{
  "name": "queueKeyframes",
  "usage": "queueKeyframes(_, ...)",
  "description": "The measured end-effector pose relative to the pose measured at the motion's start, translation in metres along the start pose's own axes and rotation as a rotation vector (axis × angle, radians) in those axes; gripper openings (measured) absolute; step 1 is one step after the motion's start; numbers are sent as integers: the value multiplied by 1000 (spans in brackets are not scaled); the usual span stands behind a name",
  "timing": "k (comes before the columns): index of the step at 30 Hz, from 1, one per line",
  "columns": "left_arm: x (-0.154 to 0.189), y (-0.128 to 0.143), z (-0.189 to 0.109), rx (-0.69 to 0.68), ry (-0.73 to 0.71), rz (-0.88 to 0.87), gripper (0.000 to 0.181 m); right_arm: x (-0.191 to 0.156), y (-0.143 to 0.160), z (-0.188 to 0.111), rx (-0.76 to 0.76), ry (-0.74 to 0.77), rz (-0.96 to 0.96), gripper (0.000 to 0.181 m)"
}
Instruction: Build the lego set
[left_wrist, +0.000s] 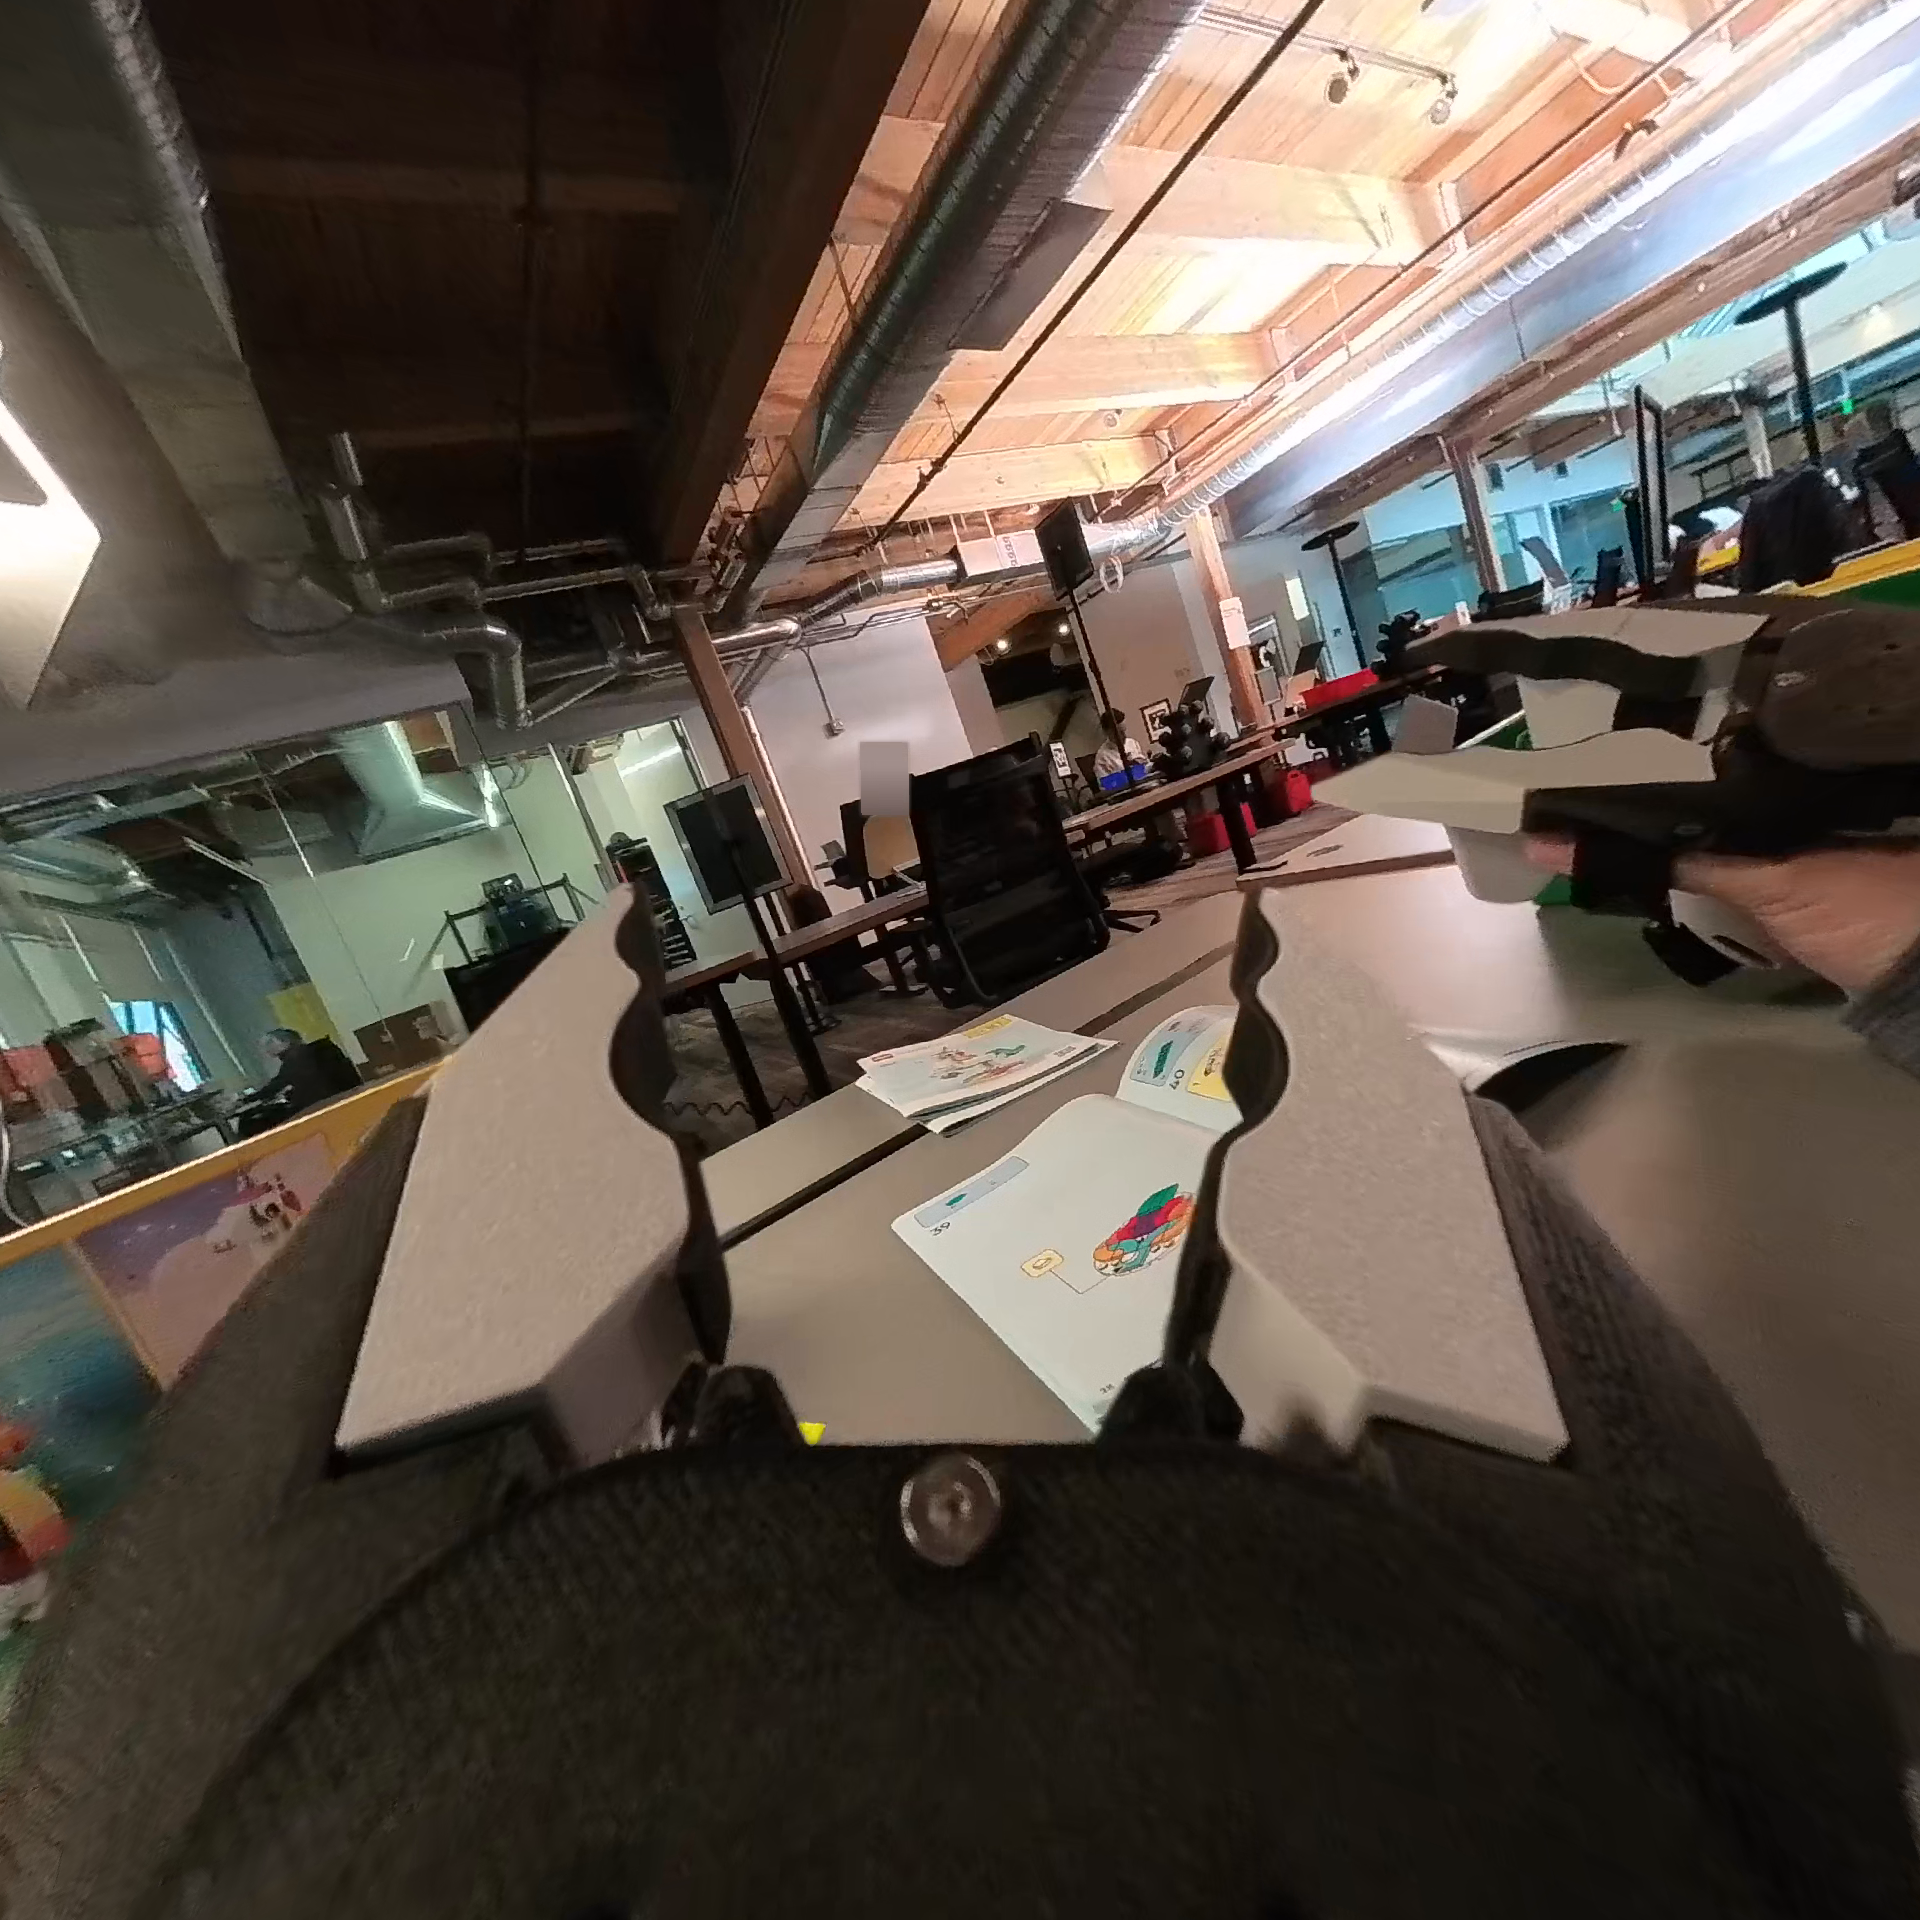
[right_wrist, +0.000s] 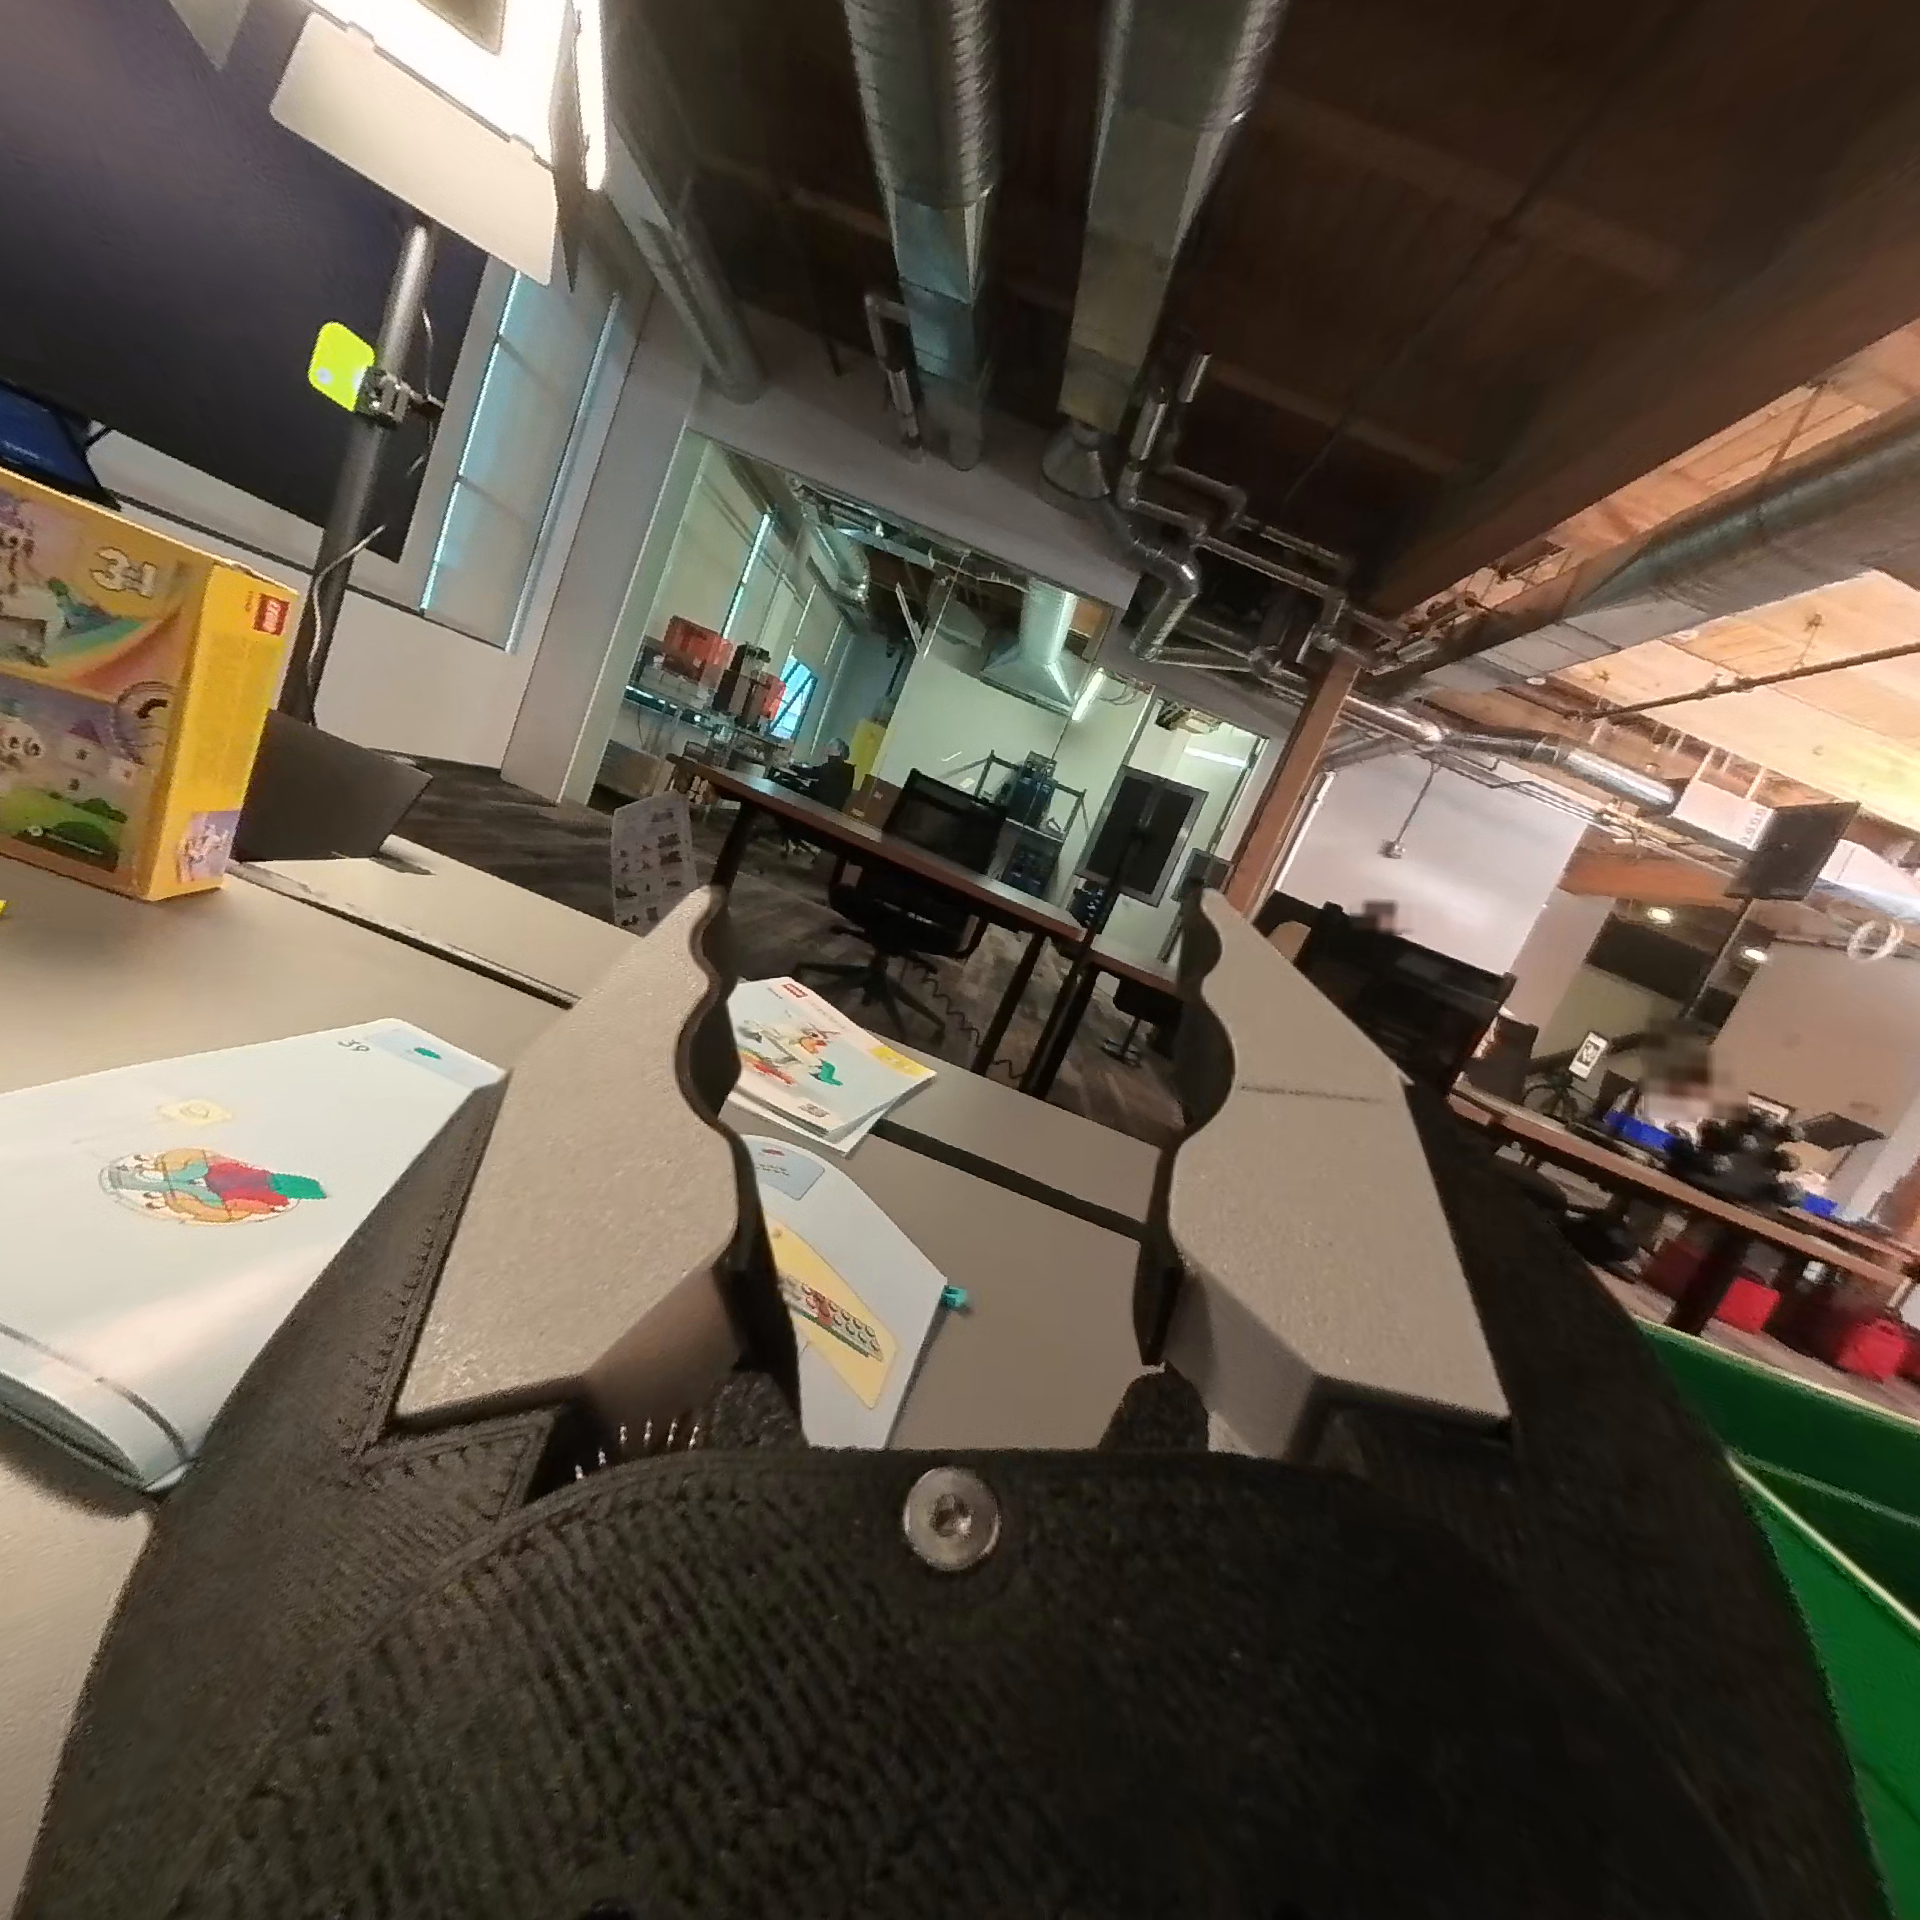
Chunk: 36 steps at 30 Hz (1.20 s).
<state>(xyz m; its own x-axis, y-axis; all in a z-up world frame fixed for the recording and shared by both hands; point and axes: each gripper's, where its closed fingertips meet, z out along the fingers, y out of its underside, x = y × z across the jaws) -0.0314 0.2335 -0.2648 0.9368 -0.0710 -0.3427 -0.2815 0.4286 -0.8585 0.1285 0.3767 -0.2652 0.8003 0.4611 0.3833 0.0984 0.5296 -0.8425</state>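
- Both grippers are lifted off the counter (right_wrist: 312, 935) and tilted up toward the room; the left gripper (left_wrist: 940, 935) has its fingers spread with nothing between them; the right gripper (right_wrist: 956, 935) is likewise spread and empty
- The open instruction booklet (left_wrist: 1039, 1236) lies flat on the counter just ahead of both; a second, closed booklet (right_wrist: 821, 1060) sits farther off near the counter's edge; the yellow set box (right_wrist: 135, 717) stands well to the left
- A single small teal piece (right_wrist: 954, 1296) rests beside the open page; no assembled model shows in either view, so where the build itself sits I cannot tell
- I judge this a pause to read the page, between placements; next calls for lowering a gripper, probably toward the teal piece, and closing gently on so small a part
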Motion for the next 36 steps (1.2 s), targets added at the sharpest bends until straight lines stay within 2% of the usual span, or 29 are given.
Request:
queueKeyframes(8, -1, -2, -3, -5, -27, 42, 105, 28, -2, -12, -18, 156, -61, 77)
queueKeyframes(11, -17, -9, -11, 25, -121, -74, 108, 31, -1, -12, -1, 157, -11, 77)
queueKeyframes(14, -21, -13, -16, 48, -153, -170, 111, 35, 1, -13, -4, 164, 13, 77)
queueKeyframes(20, -16, -21, -17, 53, -157, -30, 109, 22, -2, -12, 6, 98, -20, 77)
queueKeyframes(22, -11, -34, -18, 78, -146, -31, 108, 17, -6, -13, 23, 72, -34, 76)
queueKeyframes(25, -5, -77, -29, 156, -114, -140, 109, 12, -8, -13, 25, 44, -49, 75)
queueKeyframes(28, 4, -125, -56, 152, -48, -188, 109, 8, -9, -13, 27, 31, -67, 70)
queueKeyframes(30, -6, -151, -85, 131, -82, -156, 110, 8, -11, -13, 32, 42, -77, 68)
queueKeyframes(33, -34, -176, -139, 87, -143, -69, 110, 12, -8, -13, 19, 60, -59, 68)
queueKeyframes(36, -79, -189, -196, 3, -262, -67, 105, 17, -3, -12, 3, 76, -18, 68)
